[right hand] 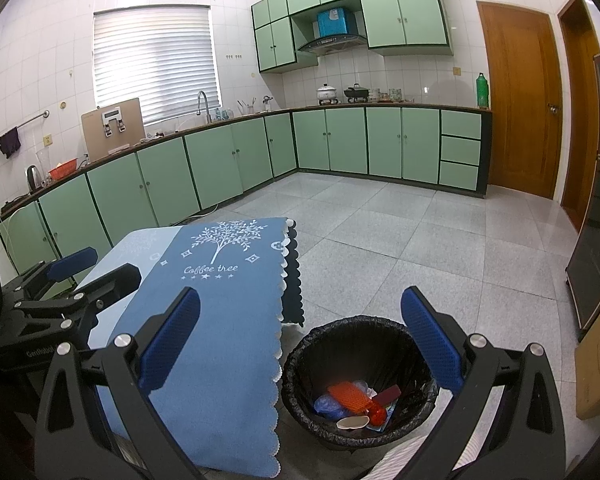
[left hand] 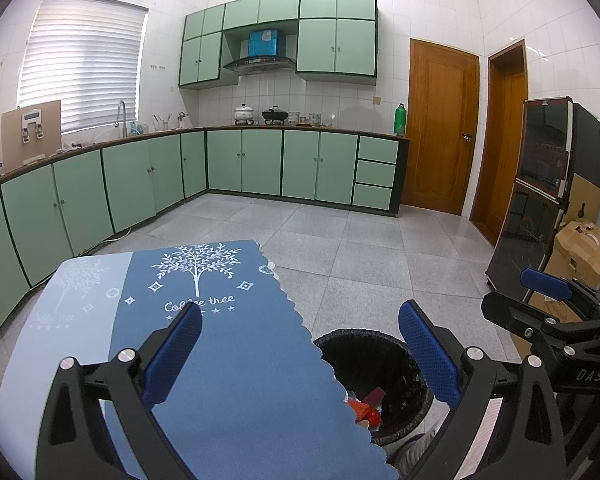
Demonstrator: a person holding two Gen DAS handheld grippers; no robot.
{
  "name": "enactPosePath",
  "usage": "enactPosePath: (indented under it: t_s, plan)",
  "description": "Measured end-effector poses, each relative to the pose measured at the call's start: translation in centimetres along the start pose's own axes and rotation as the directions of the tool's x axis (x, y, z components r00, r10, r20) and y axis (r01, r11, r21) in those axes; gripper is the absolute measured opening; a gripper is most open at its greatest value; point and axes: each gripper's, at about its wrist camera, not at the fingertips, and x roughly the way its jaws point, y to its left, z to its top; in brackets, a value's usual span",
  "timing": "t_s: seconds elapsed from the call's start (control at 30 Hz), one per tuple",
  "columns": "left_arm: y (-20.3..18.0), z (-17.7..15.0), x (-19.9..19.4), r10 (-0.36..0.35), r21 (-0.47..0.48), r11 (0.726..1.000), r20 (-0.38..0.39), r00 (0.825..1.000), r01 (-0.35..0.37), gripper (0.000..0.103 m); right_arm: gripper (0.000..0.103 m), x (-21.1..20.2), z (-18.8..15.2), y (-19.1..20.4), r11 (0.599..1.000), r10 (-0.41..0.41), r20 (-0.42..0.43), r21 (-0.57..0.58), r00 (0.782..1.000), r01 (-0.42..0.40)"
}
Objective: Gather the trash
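A black bin (right hand: 360,384) lined with a black bag stands on the floor beside a table with a blue "Coffee tree" cloth (right hand: 220,320). In it lie an orange wrapper (right hand: 350,396), a blue bag, a red piece and a white scrap. The bin also shows in the left wrist view (left hand: 374,376), with the cloth (left hand: 220,360) to its left. My left gripper (left hand: 300,354) is open and empty above the table's edge. My right gripper (right hand: 300,340) is open and empty above the bin. Each gripper shows in the other's view, the right (left hand: 540,300) and the left (right hand: 88,272).
Green kitchen cabinets (right hand: 220,160) run along the left and far walls. A wooden door (right hand: 520,96) is at the far right. A dark glass cabinet (left hand: 540,184) and cardboard boxes (left hand: 584,252) stand at the right. Grey tiled floor (right hand: 420,232) lies beyond the bin.
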Motion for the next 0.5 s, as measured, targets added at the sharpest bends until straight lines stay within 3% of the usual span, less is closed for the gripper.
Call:
enactPosePath:
  t_s: [0.5]
  plan:
    - [0.23, -0.13, 0.18, 0.003, -0.003, 1.0, -0.008, 1.0, -0.003, 0.097, 0.098, 0.29, -0.41, -0.04, 1.0, 0.0, -0.007, 0.004, 1.0, 0.0]
